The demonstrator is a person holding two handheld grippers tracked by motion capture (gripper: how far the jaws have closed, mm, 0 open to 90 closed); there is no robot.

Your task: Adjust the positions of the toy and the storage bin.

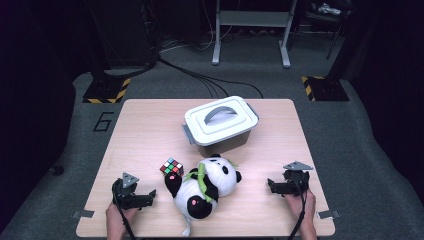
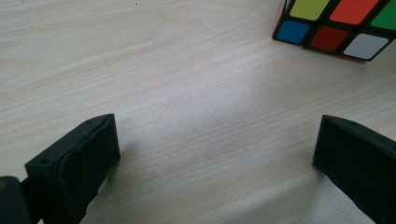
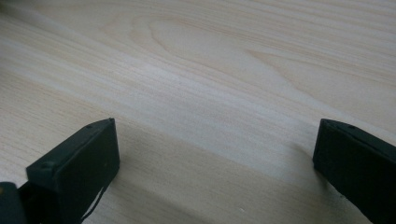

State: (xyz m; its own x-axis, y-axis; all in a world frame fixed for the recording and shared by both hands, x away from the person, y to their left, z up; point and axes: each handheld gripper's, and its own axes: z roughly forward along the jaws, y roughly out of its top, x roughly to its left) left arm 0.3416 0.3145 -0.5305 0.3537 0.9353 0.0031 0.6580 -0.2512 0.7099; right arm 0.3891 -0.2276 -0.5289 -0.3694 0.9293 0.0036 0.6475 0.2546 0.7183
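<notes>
A plush panda (image 1: 205, 186) with a green leaf lies on its back at the front middle of the wooden table (image 1: 150, 125). A colour cube (image 1: 171, 167) sits just left of its head; its corner shows in the left gripper view (image 2: 336, 23). A white lidded box (image 1: 220, 123) with a grey handle stands behind them. My left gripper (image 1: 150, 196) rests on the table left of the panda, open, with bare wood between its jaws (image 2: 215, 140). My right gripper (image 1: 271, 185) rests right of the panda, open over bare wood (image 3: 215, 140).
Beyond the table lie grey carpet, black cables (image 1: 200, 75) and stand bases with yellow-black tape (image 1: 106, 91). A white metal frame (image 1: 252, 30) stands at the back. A number 6 (image 1: 103, 121) is marked on the floor left of the table.
</notes>
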